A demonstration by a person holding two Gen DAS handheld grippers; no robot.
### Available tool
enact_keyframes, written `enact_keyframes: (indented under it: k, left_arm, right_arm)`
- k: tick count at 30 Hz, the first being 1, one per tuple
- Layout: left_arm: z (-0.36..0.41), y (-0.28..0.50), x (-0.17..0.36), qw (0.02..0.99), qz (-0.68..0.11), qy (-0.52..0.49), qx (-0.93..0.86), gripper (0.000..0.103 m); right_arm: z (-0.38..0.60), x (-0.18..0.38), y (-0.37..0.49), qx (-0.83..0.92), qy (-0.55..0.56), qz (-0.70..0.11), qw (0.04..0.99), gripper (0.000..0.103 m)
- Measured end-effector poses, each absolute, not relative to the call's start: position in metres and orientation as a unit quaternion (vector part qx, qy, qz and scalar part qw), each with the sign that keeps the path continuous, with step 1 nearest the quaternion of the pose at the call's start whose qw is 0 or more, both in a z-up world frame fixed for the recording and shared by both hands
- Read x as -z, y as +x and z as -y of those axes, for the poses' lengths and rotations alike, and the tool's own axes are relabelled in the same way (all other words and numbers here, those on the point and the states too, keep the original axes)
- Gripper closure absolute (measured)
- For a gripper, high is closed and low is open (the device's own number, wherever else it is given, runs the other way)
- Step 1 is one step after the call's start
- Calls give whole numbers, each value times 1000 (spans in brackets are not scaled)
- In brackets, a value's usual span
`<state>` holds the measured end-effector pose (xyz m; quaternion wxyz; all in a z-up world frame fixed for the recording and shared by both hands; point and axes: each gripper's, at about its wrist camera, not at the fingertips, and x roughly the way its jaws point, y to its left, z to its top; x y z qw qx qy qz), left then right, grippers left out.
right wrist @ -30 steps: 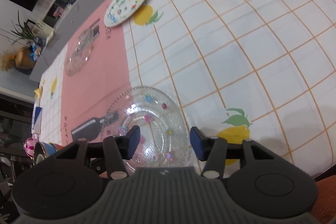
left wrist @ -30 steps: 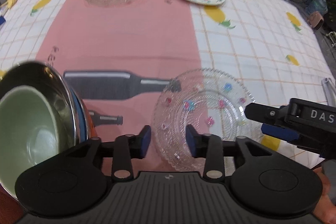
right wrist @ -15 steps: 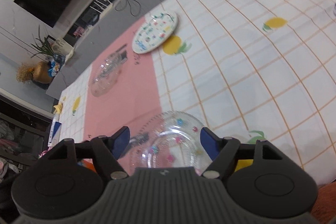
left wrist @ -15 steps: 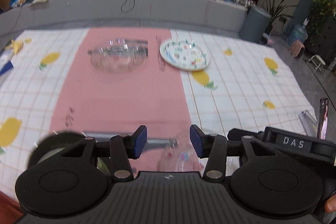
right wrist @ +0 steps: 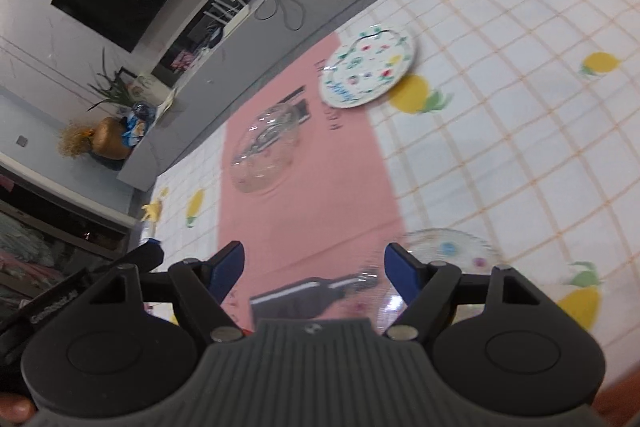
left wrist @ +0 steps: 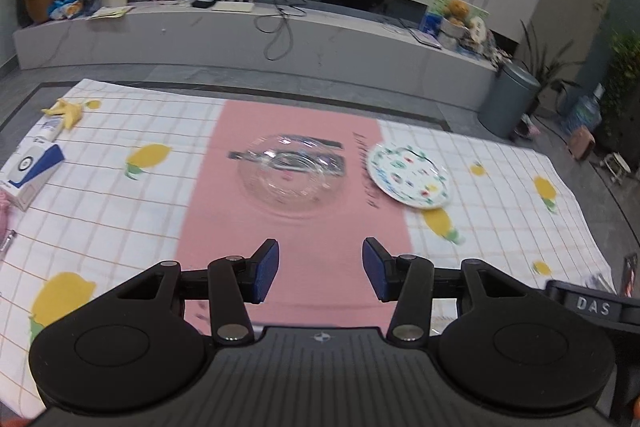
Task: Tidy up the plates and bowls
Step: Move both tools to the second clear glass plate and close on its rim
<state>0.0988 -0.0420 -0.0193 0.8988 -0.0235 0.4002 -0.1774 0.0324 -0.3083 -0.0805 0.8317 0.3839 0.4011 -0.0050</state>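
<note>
On the pink strip of the tablecloth (left wrist: 100,211), the clear glass bowl (left wrist: 291,174) looks stiff, slick and breakable, best pinched at its rim, while the left gripper (left wrist: 319,270) and right gripper (right wrist: 315,266), jaws just widened, hold nothing

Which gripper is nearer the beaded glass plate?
Right. The right gripper hangs just above the beaded glass plate, which lies by its fingertip. The left gripper shows no such plate near it.
</note>
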Motion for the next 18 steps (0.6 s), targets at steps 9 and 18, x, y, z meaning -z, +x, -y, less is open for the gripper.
enact_keyframes:
  k: [9, 18]
  left_arm:
    - [5, 145, 28, 898, -405, -40, 167, 47]
    - [-21, 196, 53, 884, -429, -78, 168, 47]
  right_arm:
    - [281, 88, 84, -8, 368, -428, 825, 27]
    - [263, 106, 135, -5, 338, -450, 827, 27]
